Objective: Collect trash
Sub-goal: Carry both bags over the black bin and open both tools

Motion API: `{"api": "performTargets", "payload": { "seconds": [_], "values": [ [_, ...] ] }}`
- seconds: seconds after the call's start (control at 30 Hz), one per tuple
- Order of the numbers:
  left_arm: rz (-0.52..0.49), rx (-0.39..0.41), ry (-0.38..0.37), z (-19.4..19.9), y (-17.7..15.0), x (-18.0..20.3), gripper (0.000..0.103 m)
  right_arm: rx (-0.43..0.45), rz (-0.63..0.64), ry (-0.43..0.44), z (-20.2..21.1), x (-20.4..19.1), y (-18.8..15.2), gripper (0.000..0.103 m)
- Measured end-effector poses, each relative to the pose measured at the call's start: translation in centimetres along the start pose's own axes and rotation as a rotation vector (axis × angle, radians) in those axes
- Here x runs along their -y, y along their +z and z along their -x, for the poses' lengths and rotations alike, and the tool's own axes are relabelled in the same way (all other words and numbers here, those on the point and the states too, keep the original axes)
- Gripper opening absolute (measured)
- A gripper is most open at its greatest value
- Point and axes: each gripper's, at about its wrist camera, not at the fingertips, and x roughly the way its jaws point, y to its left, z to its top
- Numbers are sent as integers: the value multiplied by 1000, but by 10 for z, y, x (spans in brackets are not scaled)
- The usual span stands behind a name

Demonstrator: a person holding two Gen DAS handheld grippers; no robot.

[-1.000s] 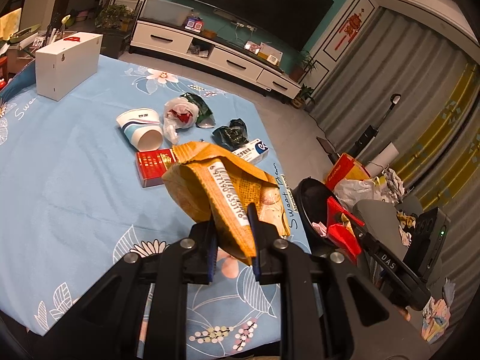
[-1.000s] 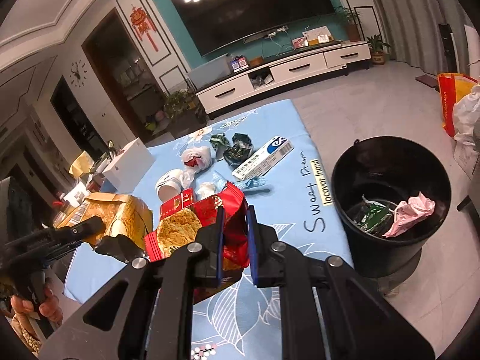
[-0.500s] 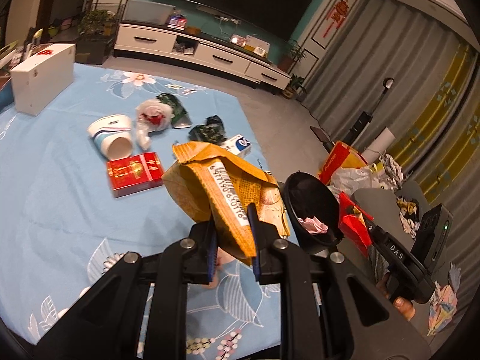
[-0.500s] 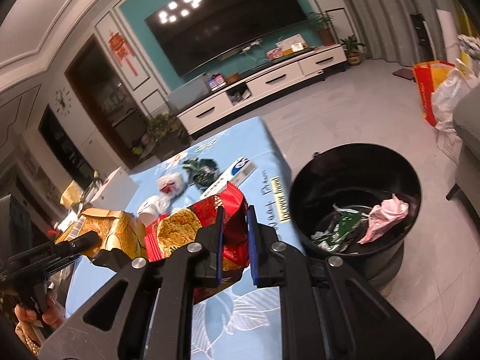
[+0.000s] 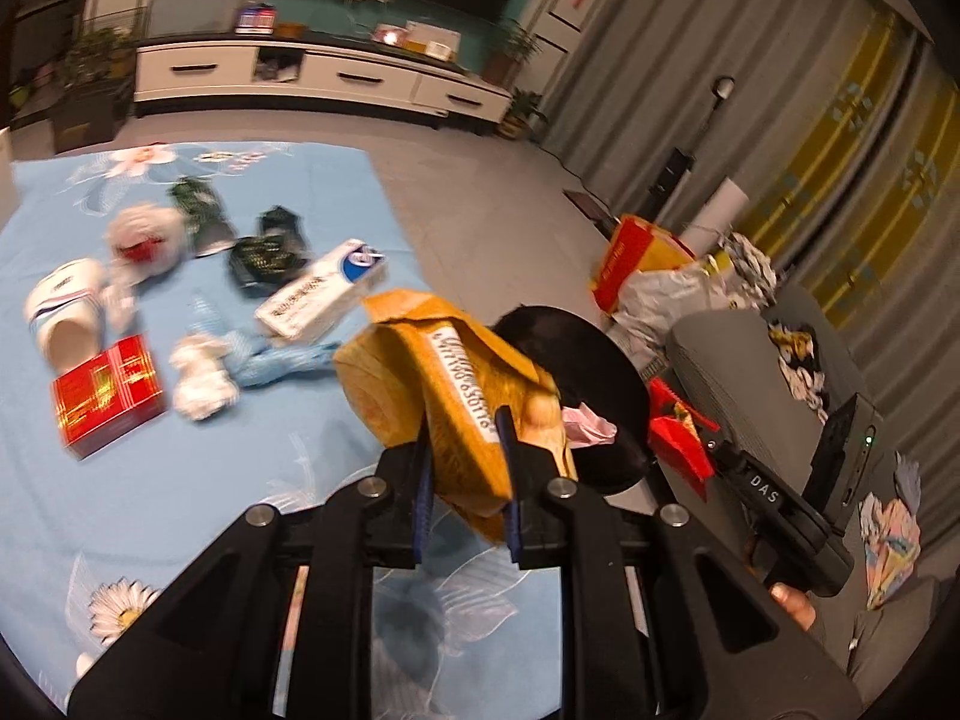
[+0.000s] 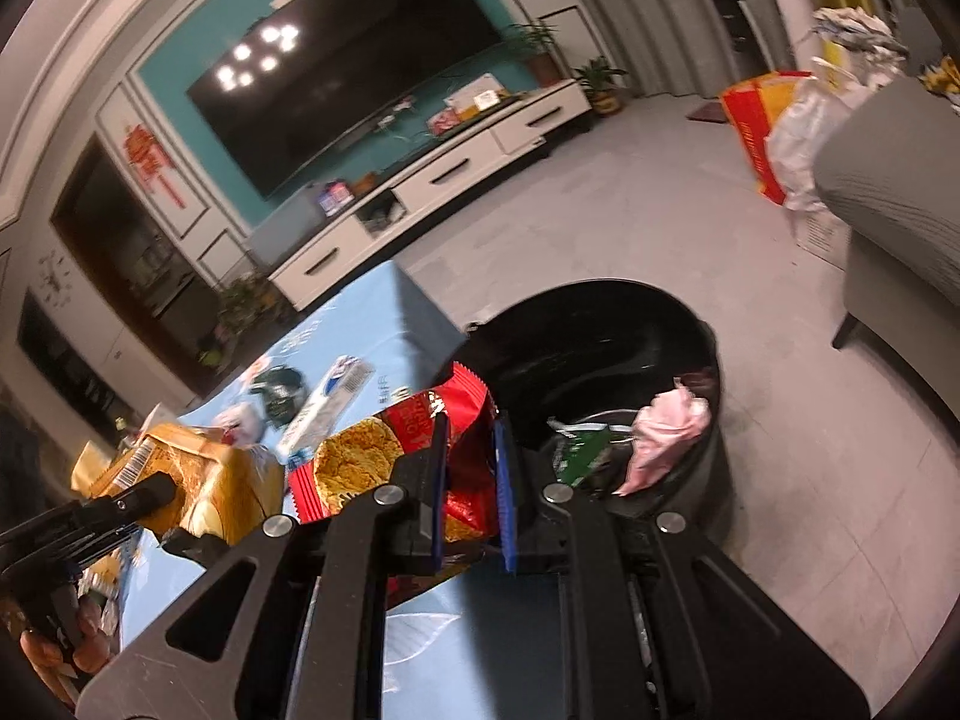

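The orange snack bag (image 5: pixel 456 384) was up in the air, pinched tight between the jaws of the left gripper (image 5: pixel 465 450). It hung over the edge of the surface (image 5: pixel 180 480), which had a blue flowery cloth on it. The black bin (image 5: pixel 594 372) was just behind the bag, at about two o'clock from it.

The red chip bag (image 6: pixel 384 456) was squeezed in the jaws of the right gripper (image 6: pixel 471 456). It was also off the surface, right by the bin's rim, with the open bin at about one o'clock from it. Inside the bin lay a pink crumpled paper (image 6: pixel 666 432) and a green wrapper (image 6: pixel 579 456).

More trash sat on the blue cloth. A red box (image 5: pixel 108 396) lay at nine o'clock from the orange bag. A white crumpled tissue (image 5: pixel 201 384) was between them. A white and blue box (image 5: pixel 324 291) lay at about eleven o'clock, with a dark wrapper (image 5: pixel 264 252) just past it. A white cup (image 5: pixel 66 312) lay on its side far at the left.

A grey sofa (image 6: pixel 900 180) stood on the floor past the bin.
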Motion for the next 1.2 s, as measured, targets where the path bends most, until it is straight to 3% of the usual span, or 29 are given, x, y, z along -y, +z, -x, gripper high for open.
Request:
{"api": "performTargets", "payload": {
  "seconds": [0.3, 0.7, 0.73, 0.77, 0.83, 1.03, 1.2],
  "values": [
    [-93, -67, -55, -65, 21, 43, 19, -9, -43, -58, -20, 26, -1, 15],
    [-147, -135, -39, -139, 29, 72, 21, -36, -62, -96, -50, 46, 4, 19],
    [-144, -136, -40, -142, 29, 71, 25, -38, -70, -97, -52, 48, 4, 21],
    [-143, -136, -41, -145, 29, 70, 36, -41, -74, -99, -54, 49, 4, 23],
    [-132, -128, -39, -148, 30, 69, 58, -45, -76, -99, -58, 50, 4, 36],
    [-106, -121, -32, -144, 31, 54, 63, -37, -101, -106, -60, 53, 6, 52],
    [-68, -125, -32, -140, 31, 42, 64, -38, -112, -107, -56, 52, 6, 53]
  ]
}}
